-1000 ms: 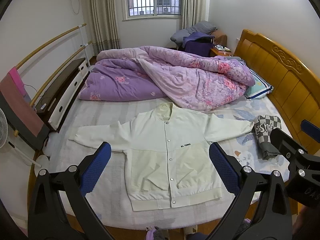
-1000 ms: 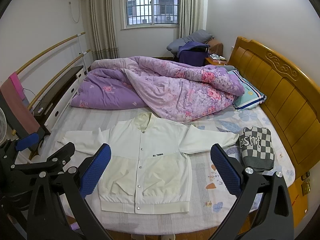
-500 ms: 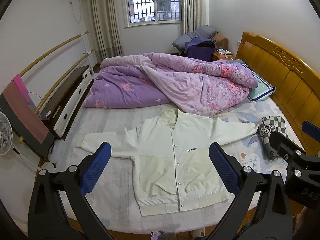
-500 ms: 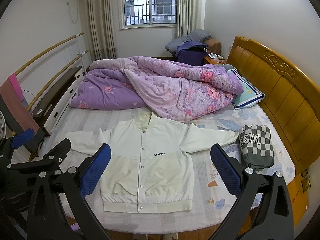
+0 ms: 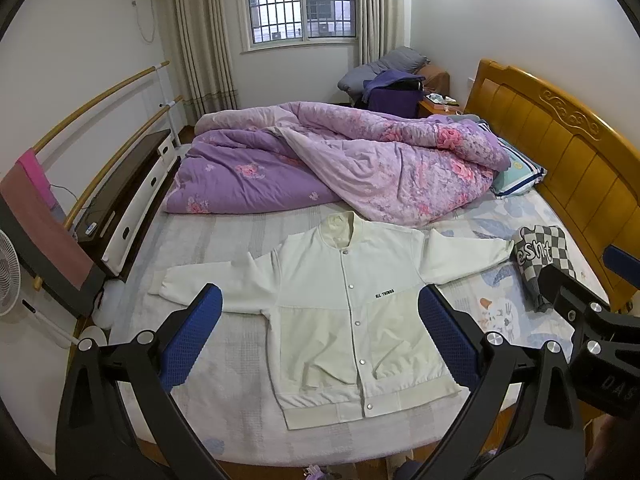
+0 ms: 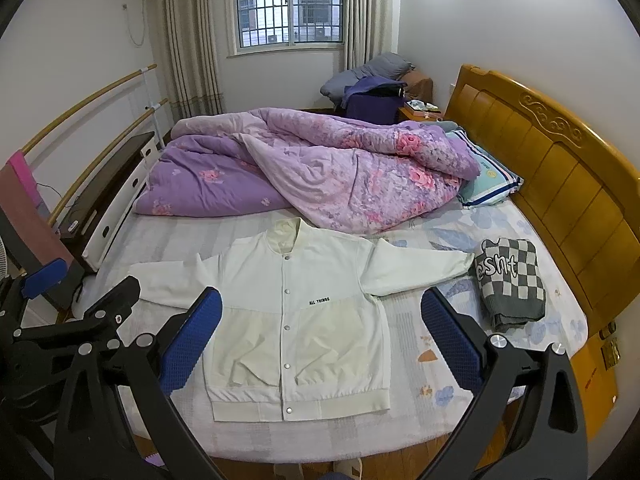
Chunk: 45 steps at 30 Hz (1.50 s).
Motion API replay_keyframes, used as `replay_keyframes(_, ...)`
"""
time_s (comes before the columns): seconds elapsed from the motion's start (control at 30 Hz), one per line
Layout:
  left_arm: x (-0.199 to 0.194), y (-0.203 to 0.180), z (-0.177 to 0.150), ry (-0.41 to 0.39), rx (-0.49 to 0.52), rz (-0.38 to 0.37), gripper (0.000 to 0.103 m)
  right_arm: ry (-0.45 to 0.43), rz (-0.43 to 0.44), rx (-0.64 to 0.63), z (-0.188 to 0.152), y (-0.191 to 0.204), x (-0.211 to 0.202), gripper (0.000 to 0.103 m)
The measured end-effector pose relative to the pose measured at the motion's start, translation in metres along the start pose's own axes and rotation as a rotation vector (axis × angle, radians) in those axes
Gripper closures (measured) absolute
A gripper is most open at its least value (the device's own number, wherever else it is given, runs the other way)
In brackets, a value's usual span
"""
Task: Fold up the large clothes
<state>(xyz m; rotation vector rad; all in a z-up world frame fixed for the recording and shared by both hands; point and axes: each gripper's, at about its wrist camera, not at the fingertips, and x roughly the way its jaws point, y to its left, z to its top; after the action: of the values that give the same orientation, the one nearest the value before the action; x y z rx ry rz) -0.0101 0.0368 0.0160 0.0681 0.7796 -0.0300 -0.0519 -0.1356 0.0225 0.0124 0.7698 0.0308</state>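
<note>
A white snap-button jacket (image 5: 352, 304) (image 6: 296, 312) lies flat and face up on the bed, both sleeves spread out, hem toward me. My left gripper (image 5: 320, 340) hovers open above the bed's near edge, nothing between its blue pads. My right gripper (image 6: 320, 340) is open too, held back from the bed over the jacket's hem. The right gripper's black frame shows at the right edge of the left wrist view, and the left gripper's frame at the left edge of the right wrist view.
A folded grey-and-white checkered garment (image 6: 510, 284) lies by the jacket's right cuff. A purple floral quilt (image 5: 340, 160) is bunched across the far half of the bed (image 5: 224, 360). The wooden headboard (image 6: 560, 168) stands at right; a fan (image 5: 8, 272) and rails at left.
Both grippers have drawn back and risen a little from the bed, so the jacket looks smaller and sits more centred. Nothing on the bed has moved.
</note>
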Motion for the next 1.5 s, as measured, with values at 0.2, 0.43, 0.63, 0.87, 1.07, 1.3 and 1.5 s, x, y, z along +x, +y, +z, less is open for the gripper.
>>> replay_keyframes(0.2, 0.004, 0.003, 0.002, 0.019, -0.009, -0.01, 0.005, 0.014, -0.006, 0.004, -0.001, -0.001, 0.005, 0.007)
replay_keyframes(0.43, 0.014, -0.006, 0.008, 0.035, -0.012, 0.006, 0.005, 0.026, 0.007, 0.001, 0.004, -0.01, 0.018, 0.007)
replay_keyframes(0.63, 0.036, -0.023, 0.017, 0.048, -0.018, 0.031, 0.005, 0.037, 0.042, -0.012, 0.014, -0.028, 0.04, 0.007)
replay_keyframes(0.87, 0.066, -0.052, 0.037, 0.08, -0.043, 0.043, 0.005, 0.058, 0.072, -0.028, 0.034, -0.06, 0.072, 0.007)
replay_keyframes(1.07, 0.09, -0.076, 0.053, 0.104, -0.057, 0.06, 0.005, 0.084, 0.092, -0.036, 0.047, -0.085, 0.097, 0.007)
replay_keyframes(1.3, 0.116, -0.098, 0.062, 0.139, -0.063, 0.076, 0.005, 0.115, 0.111, -0.037, 0.055, -0.108, 0.123, 0.007)
replay_keyframes(1.5, 0.133, -0.106, 0.064, 0.17, -0.09, 0.067, 0.005, 0.137, 0.129, -0.038, 0.061, -0.119, 0.138, 0.007)
